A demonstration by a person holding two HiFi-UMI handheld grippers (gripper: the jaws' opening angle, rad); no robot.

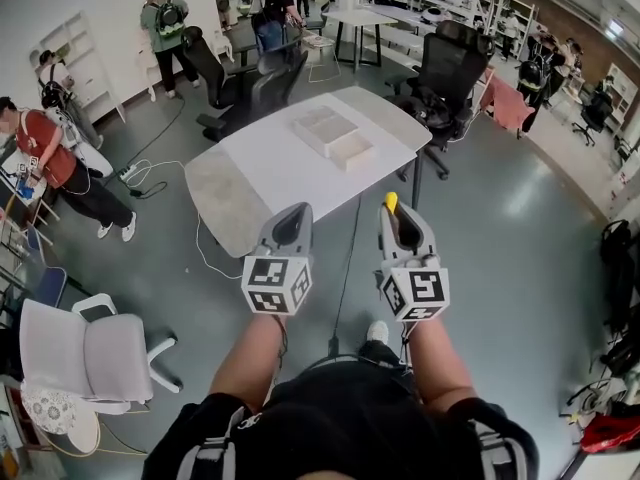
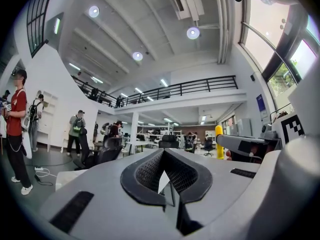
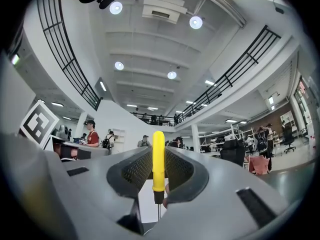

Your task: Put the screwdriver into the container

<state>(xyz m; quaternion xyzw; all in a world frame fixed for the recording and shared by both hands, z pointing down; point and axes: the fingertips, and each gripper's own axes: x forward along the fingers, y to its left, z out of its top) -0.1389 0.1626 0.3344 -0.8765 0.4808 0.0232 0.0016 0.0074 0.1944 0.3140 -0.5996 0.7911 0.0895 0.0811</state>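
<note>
My right gripper (image 1: pixel 398 216) is shut on a screwdriver (image 1: pixel 391 202) with a yellow handle, which sticks up out of the jaws. In the right gripper view the handle (image 3: pixel 158 159) stands upright between the pads, with the thin metal shaft below it. My left gripper (image 1: pixel 293 214) is beside it, shut and holding nothing; its pads meet at the tip (image 2: pixel 164 152). The screwdriver's handle (image 2: pixel 218 142) also shows at the right of the left gripper view. The white container (image 1: pixel 332 135) lies on the white table (image 1: pixel 258 173), well ahead of both grippers. Both grippers are held over the floor, short of the table.
A black office chair (image 1: pixel 447 68) stands at the table's far right and another (image 1: pixel 252 90) at its far left. A white chair (image 1: pixel 92 353) is near my left. A cable (image 1: pixel 346 268) runs across the floor from under the table. Several people stand at the left and back.
</note>
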